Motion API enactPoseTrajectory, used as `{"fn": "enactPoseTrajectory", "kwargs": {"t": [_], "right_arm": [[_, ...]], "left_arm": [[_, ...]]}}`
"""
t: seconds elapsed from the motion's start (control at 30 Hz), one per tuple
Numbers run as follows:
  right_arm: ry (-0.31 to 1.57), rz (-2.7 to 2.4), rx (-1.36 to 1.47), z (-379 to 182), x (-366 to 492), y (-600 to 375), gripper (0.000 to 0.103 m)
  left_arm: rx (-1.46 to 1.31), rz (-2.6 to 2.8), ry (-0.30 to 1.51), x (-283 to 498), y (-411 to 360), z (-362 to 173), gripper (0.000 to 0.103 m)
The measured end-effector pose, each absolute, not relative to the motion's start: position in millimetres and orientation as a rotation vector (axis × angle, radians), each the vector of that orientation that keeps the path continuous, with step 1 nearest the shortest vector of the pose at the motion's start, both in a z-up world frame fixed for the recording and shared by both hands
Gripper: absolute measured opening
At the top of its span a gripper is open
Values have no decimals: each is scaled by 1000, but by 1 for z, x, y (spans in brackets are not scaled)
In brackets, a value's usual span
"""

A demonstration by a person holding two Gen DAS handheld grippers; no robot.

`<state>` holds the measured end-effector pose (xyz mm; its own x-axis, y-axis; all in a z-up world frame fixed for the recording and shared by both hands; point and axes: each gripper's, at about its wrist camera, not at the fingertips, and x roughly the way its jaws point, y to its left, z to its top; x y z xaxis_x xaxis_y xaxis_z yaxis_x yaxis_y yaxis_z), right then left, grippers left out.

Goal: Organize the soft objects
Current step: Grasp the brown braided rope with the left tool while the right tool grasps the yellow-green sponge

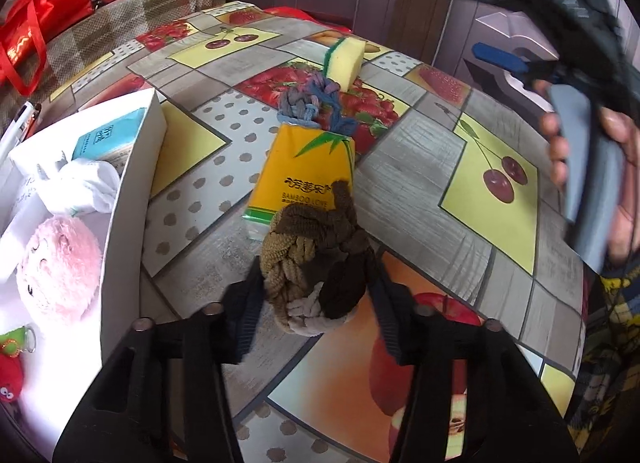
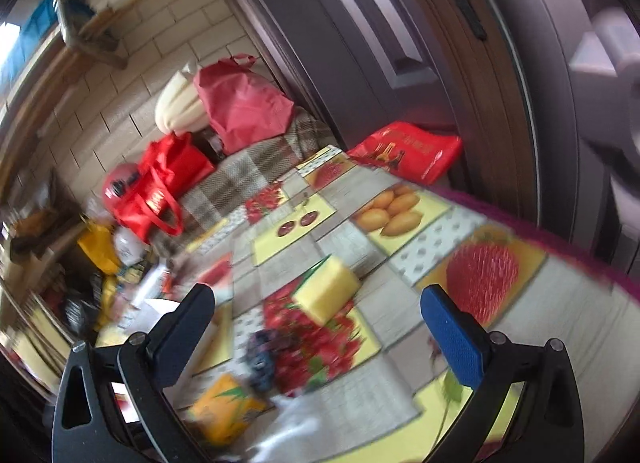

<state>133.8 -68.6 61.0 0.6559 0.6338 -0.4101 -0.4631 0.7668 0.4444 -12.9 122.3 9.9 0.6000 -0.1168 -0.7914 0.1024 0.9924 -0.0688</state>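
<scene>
- On the fruit-print tablecloth, at the centre of the left wrist view, lies a yellow tissue pack printed "BAMBOO LOVE" under a line of Chinese characters.
- At 6 o'clock from it, the left gripper has its jaws pressed on both sides of a brown braided rope toy, which touches the pack's near end.
- At 12 o'clock from the pack sit a blue-grey knotted rope and, past it, a yellow sponge with a green edge.
- At 9 o'clock, a white box holds a pink plush ball, a white cloth and a blue tissue pack with unreadable print.
- Only the left view shows the box contents and a hand gripping the other tool at 3 o'clock.
- Only the right wrist view, blurred, shows the brick wall, red bags and a mango print.
- There, the right gripper stands wide apart with nothing between its fingers, the sponge lying beyond them.
</scene>
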Motion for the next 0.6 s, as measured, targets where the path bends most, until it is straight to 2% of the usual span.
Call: {"fn": "enactPoseTrajectory", "kwargs": {"t": [0.03,0.13,0.3,0.47,0.57,0.6], "right_arm": [[572,622,269,60,140,-62,103],[627,588,199,49,165,-44,103],[781,606,224,32,191,-17,103],[800,600,98,28,190,23,103],[834,563,45,18,197,39,88],[859,560,39,13,200,42,73]], "left_arm": [[-20,-121,915,-12,123,10,37],[-40,-105,891,-13,127,15,34],[-73,-98,840,-17,133,26,34],[-72,-91,833,-16,133,27,33],[-80,-92,820,-17,135,30,34],[-84,-92,815,-18,136,30,34]]}}
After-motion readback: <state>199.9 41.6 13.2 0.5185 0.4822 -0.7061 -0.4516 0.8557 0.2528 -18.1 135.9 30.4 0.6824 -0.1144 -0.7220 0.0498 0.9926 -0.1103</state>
